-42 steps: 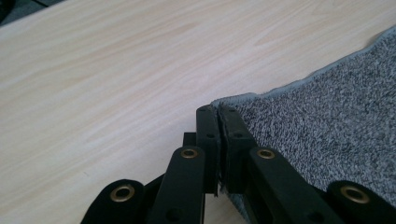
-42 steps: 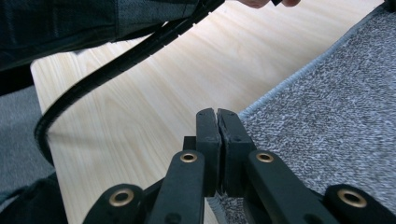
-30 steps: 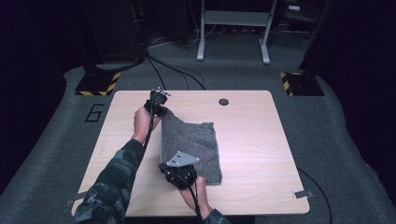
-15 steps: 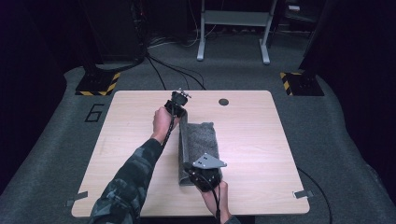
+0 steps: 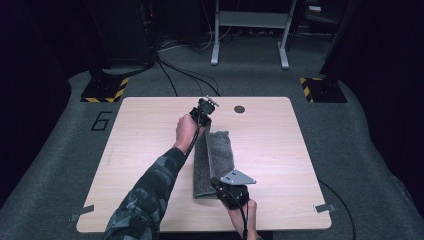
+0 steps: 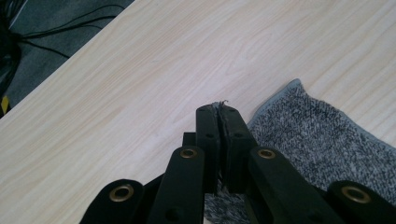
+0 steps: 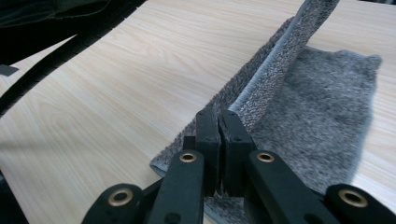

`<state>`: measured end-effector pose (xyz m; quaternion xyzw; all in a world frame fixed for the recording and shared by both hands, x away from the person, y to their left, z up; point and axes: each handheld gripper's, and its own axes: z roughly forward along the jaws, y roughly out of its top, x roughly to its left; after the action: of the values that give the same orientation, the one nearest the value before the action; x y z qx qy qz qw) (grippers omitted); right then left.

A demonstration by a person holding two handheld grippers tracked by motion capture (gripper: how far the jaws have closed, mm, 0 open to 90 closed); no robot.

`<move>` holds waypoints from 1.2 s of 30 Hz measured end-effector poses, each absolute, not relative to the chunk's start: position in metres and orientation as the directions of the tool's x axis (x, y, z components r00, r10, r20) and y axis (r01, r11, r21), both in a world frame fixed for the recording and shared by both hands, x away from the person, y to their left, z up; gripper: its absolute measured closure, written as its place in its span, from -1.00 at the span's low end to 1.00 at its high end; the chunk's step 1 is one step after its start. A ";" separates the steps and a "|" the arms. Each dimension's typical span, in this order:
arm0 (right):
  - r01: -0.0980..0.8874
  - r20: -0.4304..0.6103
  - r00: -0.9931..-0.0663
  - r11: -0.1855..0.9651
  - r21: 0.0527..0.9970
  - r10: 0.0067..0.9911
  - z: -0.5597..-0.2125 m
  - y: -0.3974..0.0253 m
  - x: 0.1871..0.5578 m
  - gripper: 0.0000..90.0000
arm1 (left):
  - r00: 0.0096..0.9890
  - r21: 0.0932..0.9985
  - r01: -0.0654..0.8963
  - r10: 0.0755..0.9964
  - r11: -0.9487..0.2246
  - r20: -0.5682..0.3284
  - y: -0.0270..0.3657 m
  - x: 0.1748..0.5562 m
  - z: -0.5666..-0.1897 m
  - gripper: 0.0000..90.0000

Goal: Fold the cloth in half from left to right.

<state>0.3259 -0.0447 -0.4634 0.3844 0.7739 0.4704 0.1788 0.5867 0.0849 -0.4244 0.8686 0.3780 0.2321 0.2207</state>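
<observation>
A grey knitted towel (image 5: pixel 222 152) lies on the wooden table (image 5: pixel 150 135), its left edge lifted and standing up along its length. My left gripper (image 5: pixel 204 122) is at the towel's far end, shut on the far corner. Its own view has the jaws (image 6: pixel 222 109) pinched on a sliver of the towel (image 6: pixel 322 135). My right gripper (image 5: pixel 216 182) is at the near end, shut on the near corner. In its own view the jaws (image 7: pixel 220 116) grip the towel (image 7: pixel 322 116), whose raised flap runs away toward the other hand.
A dark round grommet (image 5: pixel 239 108) sits in the table near its far edge. Behind the table, cables (image 5: pixel 180 75) cross the floor, with a metal stand (image 5: pixel 250 30) and hazard-striped bases (image 5: pixel 105 92). Bare wood lies left and right of the towel.
Both grippers have moved to the right, carrying the towel's left edge up and over. The towel, spread wide a second ago, now looks narrow and half folded.
</observation>
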 end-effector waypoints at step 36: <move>0.613 0.103 -0.466 0.236 0.754 0.879 -0.493 -0.097 0.335 -0.21 | 0.598 0.606 0.588 0.793 -0.536 0.120 0.095 0.561 -0.433 -0.60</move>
<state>0.3351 -0.0975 -0.4925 0.4864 0.7666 0.3810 0.1746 0.5610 0.0952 -0.4325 0.8544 0.4040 0.1945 0.2626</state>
